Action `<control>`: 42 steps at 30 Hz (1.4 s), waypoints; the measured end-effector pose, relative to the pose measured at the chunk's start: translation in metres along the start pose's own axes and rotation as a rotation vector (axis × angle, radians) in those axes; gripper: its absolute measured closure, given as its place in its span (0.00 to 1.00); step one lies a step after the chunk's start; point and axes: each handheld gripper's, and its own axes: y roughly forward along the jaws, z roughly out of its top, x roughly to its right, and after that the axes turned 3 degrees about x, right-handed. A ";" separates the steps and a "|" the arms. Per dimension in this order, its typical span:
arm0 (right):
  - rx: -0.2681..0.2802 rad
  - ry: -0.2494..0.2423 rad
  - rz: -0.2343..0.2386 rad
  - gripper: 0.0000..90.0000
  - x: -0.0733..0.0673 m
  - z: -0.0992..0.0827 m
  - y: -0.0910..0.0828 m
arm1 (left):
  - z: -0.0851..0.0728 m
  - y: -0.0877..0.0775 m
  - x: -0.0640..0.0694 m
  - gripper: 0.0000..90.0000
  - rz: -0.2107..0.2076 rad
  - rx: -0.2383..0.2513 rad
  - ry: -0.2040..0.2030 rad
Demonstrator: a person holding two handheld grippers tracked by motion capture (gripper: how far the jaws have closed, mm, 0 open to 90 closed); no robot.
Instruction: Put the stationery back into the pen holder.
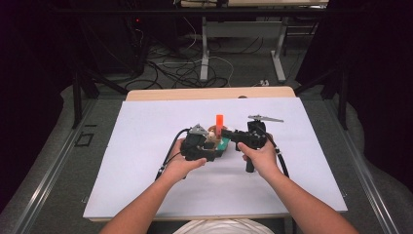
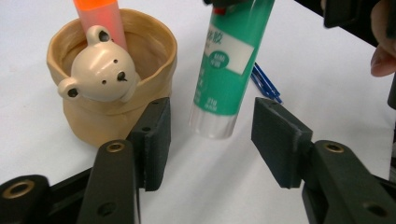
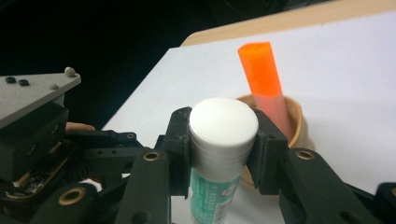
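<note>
Here, two hand-held grippers meet near the middle of a white sheet-covered table (image 1: 146, 185), with bare white surface open on every side of them and the sheet's edges well apart from the work.

The object in hand is a green glue stick with a white cap and white printed label (image 3: 219, 154). It is a smooth plastic cylinder, its flat round cap facing the right gripper's camera, its green body running away below the jaws. In the left gripper view the glue stick (image 2: 229, 70) hangs tilted, white end lowest and just clear of the table.

The right gripper (image 3: 223, 140) is clenched on the stick, its two black pads pressing the white cap from either side. The left gripper (image 2: 210, 135) stands released: its jaws are spread, one pad on each side of the stick's white end, neither touching it.

Just beyond the left gripper's left-hand pad sits a tan, sack-shaped ceramic pot with a cream bear's head on its rim (image 2: 100, 88), the pad close against its wall. An orange highlighter pen (image 2: 100, 21) stands upright inside the pot. In the right gripper view the pot (image 3: 294, 121) lies just behind the held stick. A blue pen (image 2: 266, 84) lies on the table behind the stick.
</note>
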 end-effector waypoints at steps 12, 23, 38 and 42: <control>0.059 -0.222 -0.063 0.72 -0.009 0.002 -0.001 | -0.002 -0.005 -0.005 0.48 0.056 -0.003 -0.004; 0.085 -0.234 -0.080 0.72 -0.011 0.013 0.001 | -0.003 -0.009 -0.015 0.39 0.125 -0.023 0.001; 0.119 -0.290 -0.113 0.72 -0.017 0.027 0.009 | -0.004 -0.017 -0.025 0.35 0.191 0.000 0.005; 0.128 -0.313 -0.124 0.72 -0.017 0.029 0.013 | -0.005 -0.019 -0.029 0.33 0.212 0.005 -0.019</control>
